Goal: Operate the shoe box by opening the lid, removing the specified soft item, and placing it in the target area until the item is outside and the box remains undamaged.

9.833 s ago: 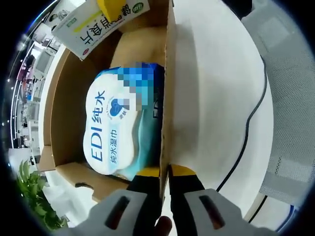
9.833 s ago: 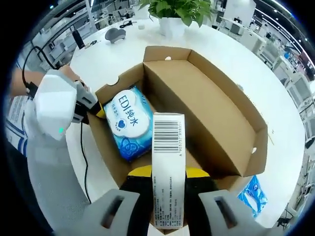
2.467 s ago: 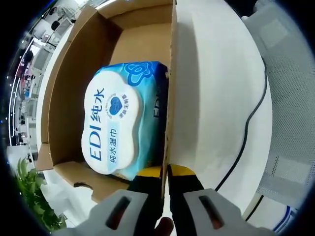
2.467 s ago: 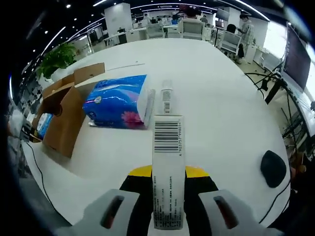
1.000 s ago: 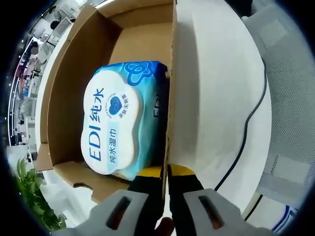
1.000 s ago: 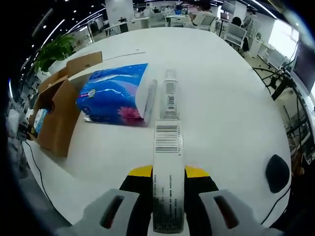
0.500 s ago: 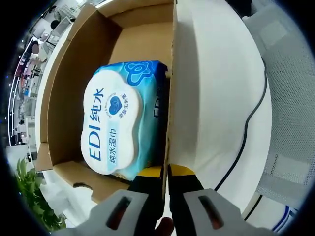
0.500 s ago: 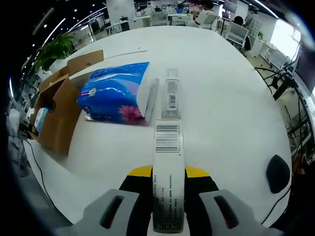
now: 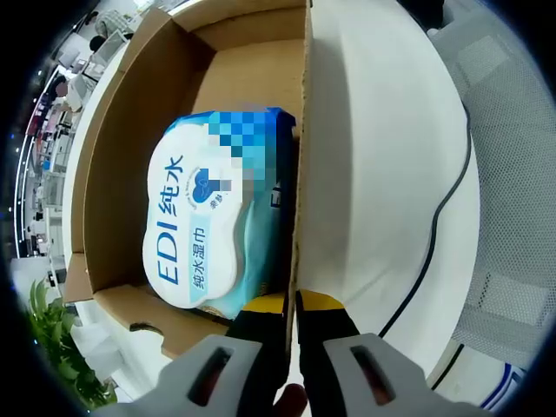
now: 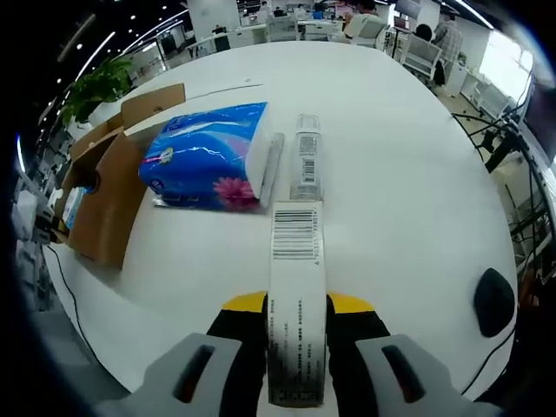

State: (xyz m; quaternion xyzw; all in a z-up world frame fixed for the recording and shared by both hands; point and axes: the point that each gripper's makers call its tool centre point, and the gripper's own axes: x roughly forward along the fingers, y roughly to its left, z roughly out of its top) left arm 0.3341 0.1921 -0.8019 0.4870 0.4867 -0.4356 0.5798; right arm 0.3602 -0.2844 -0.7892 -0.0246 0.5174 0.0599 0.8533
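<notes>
In the left gripper view the open cardboard shoe box point(image 9: 130, 130) holds a light blue pack of EDI wet wipes point(image 9: 204, 221). My left gripper point(image 9: 291, 304) is shut on the box's right side wall point(image 9: 298, 174), one jaw inside and one outside. In the right gripper view my right gripper point(image 10: 295, 306) is shut on a long white carton with a barcode point(image 10: 295, 261), held over the white table point(image 10: 400, 200). Beyond it lie a blue pack of tissues point(image 10: 208, 156) and a slim white tube box point(image 10: 307, 156). The shoe box point(image 10: 104, 191) stands at the left.
A black cable point(image 9: 434, 226) runs across the table right of the box, beside a person's white mesh sleeve point(image 9: 512, 174). A potted plant point(image 10: 95, 91) stands behind the box, a black mouse point(image 10: 493, 300) lies at the right, and desks and chairs fill the background.
The right gripper's camera has shifted slightly, so the tissue pack and tube box sit a little closer in the view. The left gripper and the box have not moved.
</notes>
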